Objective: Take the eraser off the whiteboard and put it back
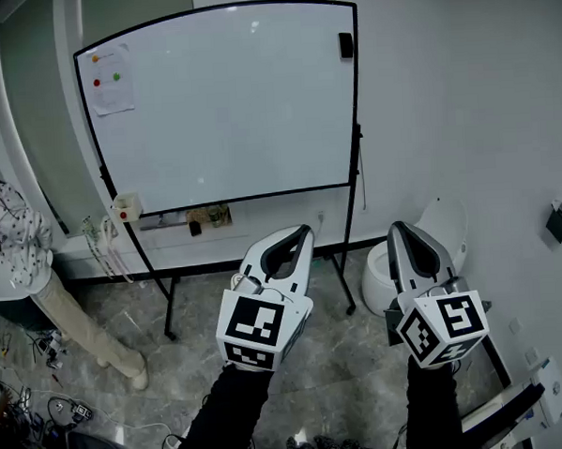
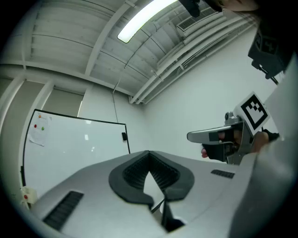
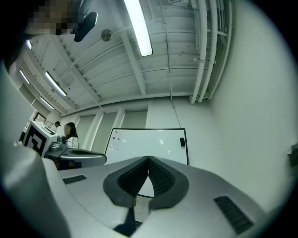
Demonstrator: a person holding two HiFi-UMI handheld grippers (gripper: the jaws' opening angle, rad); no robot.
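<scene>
Standing whiteboard (image 1: 219,109), eraser (image 1: 346,45) top right, left tool (image 1: 304,231), right tool (image 1: 395,228) below

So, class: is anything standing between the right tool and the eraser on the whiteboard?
Nothing visible does. The eraser sits at the top right corner of the whiteboard, with open air between it and the shut, empty right tool.

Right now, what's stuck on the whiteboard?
A small dark eraser sits near the top right corner of the whiteboard, and a paper sheet with coloured dots sits near its top left. Whatever is behind the board is covered.
</scene>
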